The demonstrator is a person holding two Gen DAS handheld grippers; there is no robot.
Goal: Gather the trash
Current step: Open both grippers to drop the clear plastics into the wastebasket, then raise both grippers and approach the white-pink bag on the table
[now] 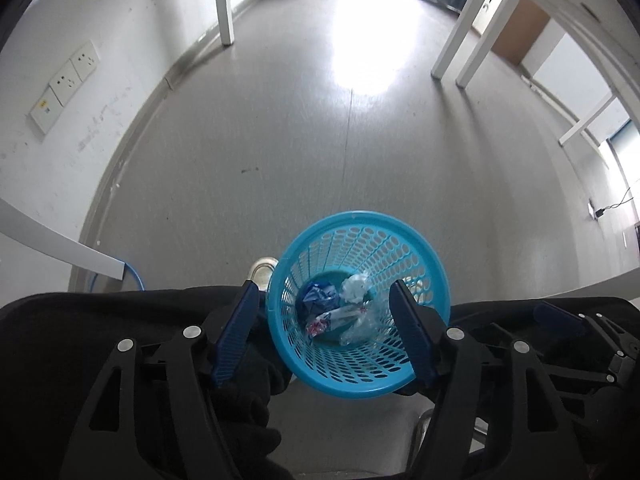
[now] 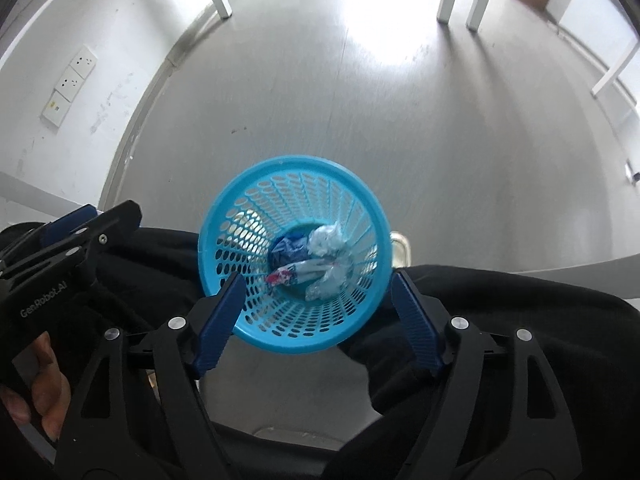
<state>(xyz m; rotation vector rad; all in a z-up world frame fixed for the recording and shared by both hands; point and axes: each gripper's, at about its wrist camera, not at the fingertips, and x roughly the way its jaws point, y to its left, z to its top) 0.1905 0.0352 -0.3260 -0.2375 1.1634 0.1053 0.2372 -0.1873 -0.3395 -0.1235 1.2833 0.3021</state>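
A blue perforated plastic basket (image 1: 352, 376) stands on the grey floor below me; it also shows in the right wrist view (image 2: 280, 336). Inside lie a crumpled white paper (image 1: 356, 288), a dark blue wrapper (image 1: 316, 296), a red-and-white wrapper (image 1: 332, 318) and clear plastic (image 1: 360, 328). The same pieces show in the right wrist view: white paper (image 2: 326, 240), blue wrapper (image 2: 288, 250), red-and-white wrapper (image 2: 296, 272). My left gripper (image 1: 324, 300) is open and empty above the basket. My right gripper (image 2: 318, 286) is open and empty above it too.
White table legs (image 1: 224, 4) (image 1: 452, 44) stand further off on the floor. A white wall with sockets (image 1: 66, 80) runs along the left. The person's dark trousers (image 1: 120, 320) and a shoe (image 1: 262, 270) are beside the basket. The left gripper's body (image 2: 60, 248) shows at left.
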